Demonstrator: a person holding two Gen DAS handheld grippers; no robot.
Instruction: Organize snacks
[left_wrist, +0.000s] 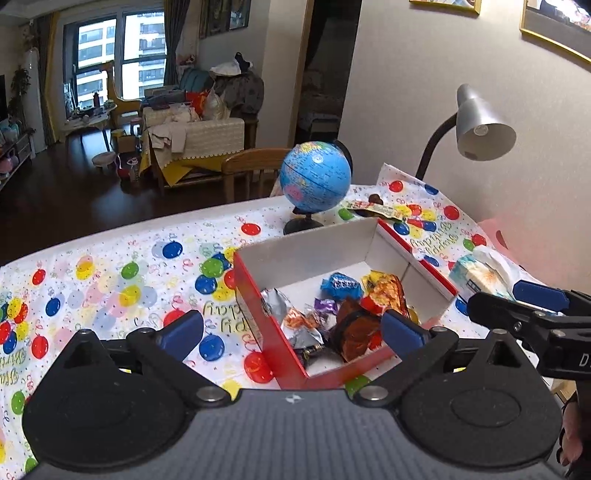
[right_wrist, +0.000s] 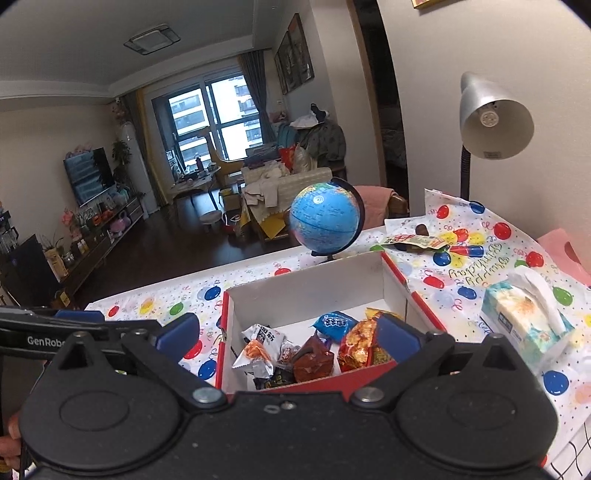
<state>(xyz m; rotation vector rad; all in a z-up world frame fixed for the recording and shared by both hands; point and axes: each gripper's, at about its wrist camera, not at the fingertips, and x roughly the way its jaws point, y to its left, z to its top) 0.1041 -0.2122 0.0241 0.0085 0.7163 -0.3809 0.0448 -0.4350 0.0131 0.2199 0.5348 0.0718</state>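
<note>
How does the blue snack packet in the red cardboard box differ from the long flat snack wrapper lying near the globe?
The small blue snack packet lies inside the red cardboard box, puffy, among other wrapped snacks. The long flat snack wrapper lies outside the box on the balloon-print tablecloth, beyond the box's far corner, pale with red and yellow print. Both are snack packaging, and neither is held by a gripper.

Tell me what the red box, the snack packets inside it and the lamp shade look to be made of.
Red box: likely cardboard, glossy red outside, matte white inside, folded seams at the corners. Snack packets: crinkled foil or plastic film with shiny creases. Lamp shade: probably brushed metal, silvery with a soft sheen.
</note>
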